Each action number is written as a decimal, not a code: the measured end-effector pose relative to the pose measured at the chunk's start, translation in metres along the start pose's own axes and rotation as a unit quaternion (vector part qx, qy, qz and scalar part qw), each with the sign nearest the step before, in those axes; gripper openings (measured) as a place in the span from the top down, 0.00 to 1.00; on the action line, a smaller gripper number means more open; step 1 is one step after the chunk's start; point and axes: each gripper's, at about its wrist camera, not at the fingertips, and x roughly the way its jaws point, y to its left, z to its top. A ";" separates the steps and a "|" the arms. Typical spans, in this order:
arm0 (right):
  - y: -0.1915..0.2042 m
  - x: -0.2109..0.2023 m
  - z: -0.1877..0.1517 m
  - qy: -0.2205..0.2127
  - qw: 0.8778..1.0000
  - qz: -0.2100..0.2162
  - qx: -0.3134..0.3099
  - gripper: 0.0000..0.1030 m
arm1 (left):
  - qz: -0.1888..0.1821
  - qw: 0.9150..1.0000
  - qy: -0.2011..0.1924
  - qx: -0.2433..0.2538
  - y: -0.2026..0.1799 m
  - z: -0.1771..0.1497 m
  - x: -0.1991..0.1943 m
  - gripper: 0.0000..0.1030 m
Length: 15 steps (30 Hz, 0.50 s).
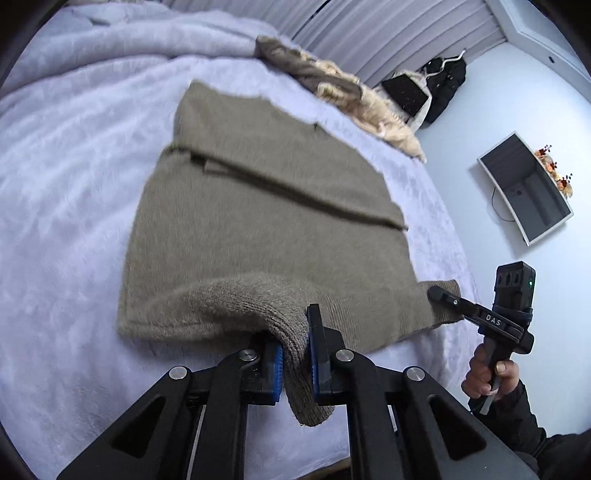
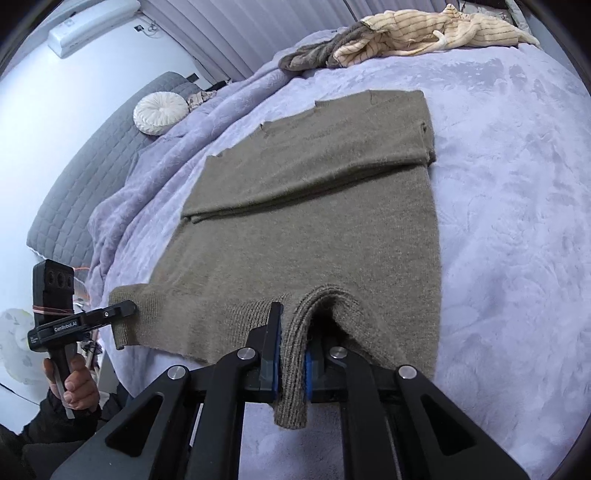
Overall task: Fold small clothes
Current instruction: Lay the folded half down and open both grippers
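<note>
The brown sweater (image 2: 314, 221) lies flat on the bed (image 2: 517, 221). My left claw (image 1: 297, 354) pinches its near hem. My right claw (image 2: 293, 354) pinches the hem too, further along.

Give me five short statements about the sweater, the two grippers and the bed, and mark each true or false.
1. The left gripper is shut on the hem of the brown sweater. True.
2. The right gripper is open and holds nothing. False: it is also shut on the ribbed hem.
3. The sweater lies on a lilac blanket. True.
4. The sweater's sleeves hang off the bed. False: they lie folded across its body.
5. A cream striped garment lies on top of the sweater. False: it lies apart, near the far edge of the bed.
</note>
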 end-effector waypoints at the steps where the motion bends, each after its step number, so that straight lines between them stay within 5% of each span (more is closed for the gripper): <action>1: 0.001 -0.005 0.003 -0.008 1.000 0.005 0.001 0.91 | 0.000 1.000 -0.008 -0.004 0.001 0.005 -0.003 0.89; 5: 0.006 -0.019 0.018 -0.040 0.999 0.007 0.002 0.91 | -0.003 0.999 -0.045 -0.027 0.008 0.029 -0.016 0.89; 15: 0.014 -0.027 0.070 -0.067 0.998 0.008 0.020 0.91 | 0.021 0.998 -0.063 -0.019 -0.004 0.086 -0.007 0.89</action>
